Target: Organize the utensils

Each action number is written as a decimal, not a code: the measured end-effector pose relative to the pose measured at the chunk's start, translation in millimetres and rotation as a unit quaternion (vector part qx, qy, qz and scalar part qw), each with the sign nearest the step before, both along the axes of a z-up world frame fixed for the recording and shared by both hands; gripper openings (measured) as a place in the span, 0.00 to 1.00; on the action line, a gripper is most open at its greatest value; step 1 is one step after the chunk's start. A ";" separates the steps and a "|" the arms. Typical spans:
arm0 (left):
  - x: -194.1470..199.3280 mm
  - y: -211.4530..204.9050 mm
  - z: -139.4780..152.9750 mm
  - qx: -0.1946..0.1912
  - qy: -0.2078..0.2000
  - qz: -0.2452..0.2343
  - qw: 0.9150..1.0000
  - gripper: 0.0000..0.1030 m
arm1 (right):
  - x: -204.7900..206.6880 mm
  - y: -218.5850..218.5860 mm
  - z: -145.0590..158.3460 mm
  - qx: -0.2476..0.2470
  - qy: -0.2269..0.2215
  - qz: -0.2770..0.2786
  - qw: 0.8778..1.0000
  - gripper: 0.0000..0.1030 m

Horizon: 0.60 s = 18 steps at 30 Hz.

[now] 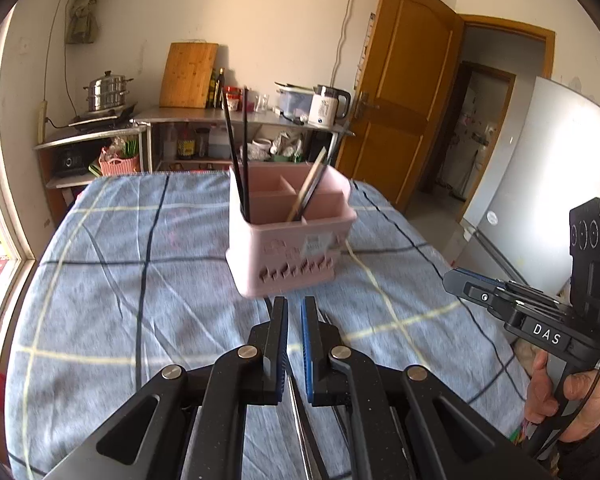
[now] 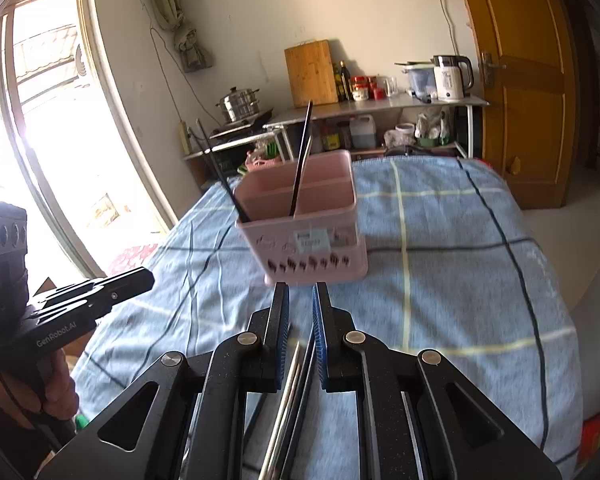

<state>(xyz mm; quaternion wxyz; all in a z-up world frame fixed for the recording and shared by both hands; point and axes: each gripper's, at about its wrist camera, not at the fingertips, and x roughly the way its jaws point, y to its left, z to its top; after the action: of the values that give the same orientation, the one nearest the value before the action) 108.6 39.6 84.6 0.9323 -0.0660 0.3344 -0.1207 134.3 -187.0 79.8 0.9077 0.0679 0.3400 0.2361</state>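
facing pink caddy (image 1: 288, 240), only left view shows fridge (image 1: 540, 184).

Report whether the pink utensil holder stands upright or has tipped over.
Upright. The pink utensil holder sits on its base on the checked cloth, chopsticks standing inside.

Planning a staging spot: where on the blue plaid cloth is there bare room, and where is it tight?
Bare cloth runs wide on the window side of the pink caddy, and again on the door side. It is tight in front of the caddy, where the left gripper and right gripper close in above chopsticks lying on the cloth.
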 end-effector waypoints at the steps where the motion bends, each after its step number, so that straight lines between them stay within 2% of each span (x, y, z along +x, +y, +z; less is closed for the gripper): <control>1: -4.5 -1.7 -4.3 0.001 0.003 -0.002 1.000 0.05 | -4.5 0.1 -3.1 -0.004 0.002 0.002 1.000 0.12; 7: -20.0 -7.1 -26.5 -0.001 0.027 -0.007 1.000 0.05 | -24.1 -0.5 -18.6 -0.014 0.015 0.008 1.000 0.12; 18: -27.5 -17.4 -64.9 0.005 0.065 -0.016 0.998 0.05 | -35.2 5.8 -44.4 -0.032 0.035 0.018 0.999 0.12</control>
<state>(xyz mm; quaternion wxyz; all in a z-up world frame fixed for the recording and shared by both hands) 81.1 22.1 19.7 0.9069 -0.0632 0.3958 -0.1297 99.1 -181.2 35.4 0.8926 0.0409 0.3802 0.2388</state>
